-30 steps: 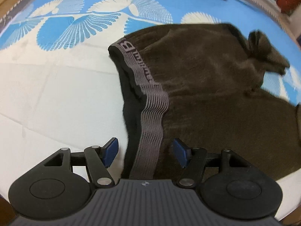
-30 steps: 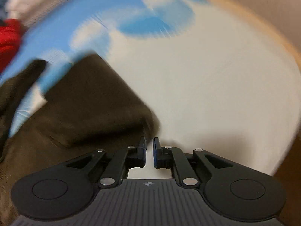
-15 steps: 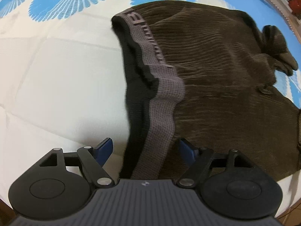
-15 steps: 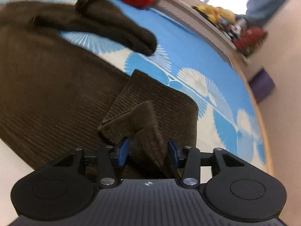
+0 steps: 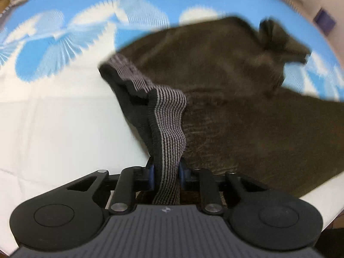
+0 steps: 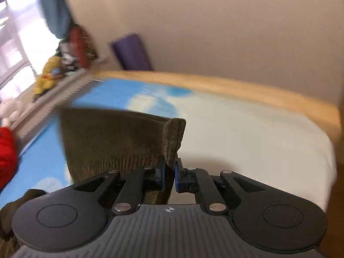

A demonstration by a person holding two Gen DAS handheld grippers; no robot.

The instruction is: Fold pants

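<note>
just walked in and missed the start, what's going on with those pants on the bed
A person is folding dark brown corduroy pants on a blue-and-white patterned bed cover. The left hand-held gripper has just closed on the grey striped elastic waistband, and the right hand-held gripper has just closed on a pinched fold of the brown fabric at another edge. Both ends are gripped; the fold itself is not yet made.

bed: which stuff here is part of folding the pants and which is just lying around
Part of the job:
- brown pants
- striped waistband, pinched by the left gripper
- pant edge, pinched by the right gripper

Lying about:
- red garment
- purple box
- stuffed toys
</note>
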